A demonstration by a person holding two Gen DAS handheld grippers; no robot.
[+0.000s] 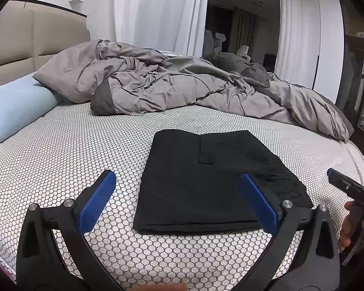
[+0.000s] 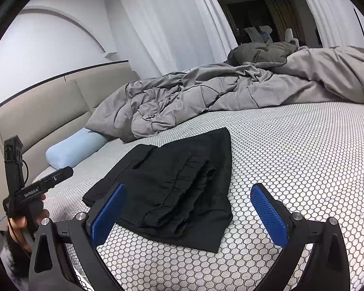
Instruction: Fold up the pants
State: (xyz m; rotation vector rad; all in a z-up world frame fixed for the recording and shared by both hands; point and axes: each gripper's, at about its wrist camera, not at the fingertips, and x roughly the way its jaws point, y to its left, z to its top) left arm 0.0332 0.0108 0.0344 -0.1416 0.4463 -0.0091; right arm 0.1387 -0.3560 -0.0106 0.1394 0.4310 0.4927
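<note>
The black pants [image 1: 206, 184] lie folded into a compact rectangle on the honeycomb-patterned bed cover [image 1: 60, 160]. They also show in the right wrist view [image 2: 174, 189], with the gathered waistband on top. My left gripper [image 1: 178, 181] is open and empty, held above the near edge of the pants. My right gripper [image 2: 189, 194] is open and empty, held just above the near end of the pants. Each gripper's body shows at the edge of the other's view, the right one [image 1: 347, 184] and the left one [image 2: 43, 184].
A crumpled grey duvet [image 1: 172, 82] lies across the far side of the bed. A light blue bolster pillow [image 1: 14, 104] lies at the left by the beige headboard [image 1: 24, 38]. White curtains [image 1: 157, 12] hang behind. The bed edge runs at right.
</note>
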